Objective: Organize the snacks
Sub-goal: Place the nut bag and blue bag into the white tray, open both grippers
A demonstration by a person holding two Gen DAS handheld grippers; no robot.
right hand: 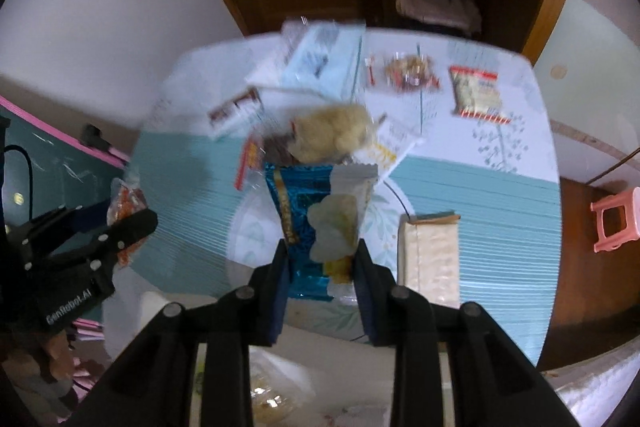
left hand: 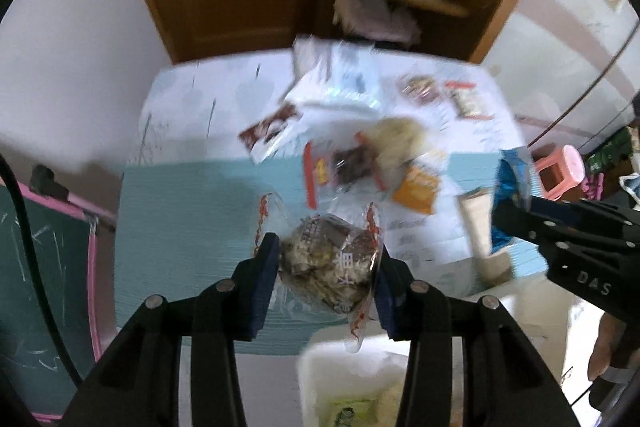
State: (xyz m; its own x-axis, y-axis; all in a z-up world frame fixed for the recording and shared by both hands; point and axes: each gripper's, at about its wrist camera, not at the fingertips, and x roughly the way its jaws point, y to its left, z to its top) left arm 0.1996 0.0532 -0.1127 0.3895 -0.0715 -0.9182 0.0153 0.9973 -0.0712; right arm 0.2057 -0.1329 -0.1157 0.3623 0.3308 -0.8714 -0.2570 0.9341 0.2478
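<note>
1. worktop (right hand: pixel 480 187): teal and floral cloth, a loose pile of snack packets mid-surface, more at the far edge; both tongs are lifted above it.
2. white bin (left hand: pixel 320 367): at the near edge, directly under the left tongs, a green packet already inside. In the right wrist view a container with packets lies below the right tongs too; can't tell if it is the same bin.
3. left tongs (left hand: pixel 328 267): clamped narrow on a clear red-printed snack bag (left hand: pixel 332 263), bag hanging down, long axis vertical.
4. right tongs (right hand: pixel 322 267): clamped narrow on a blue-and-white snack packet (right hand: pixel 320 211), long axis running away from the tongs.
5. Judgement: both drops are straight down; the left looks nearer its bin.
</note>
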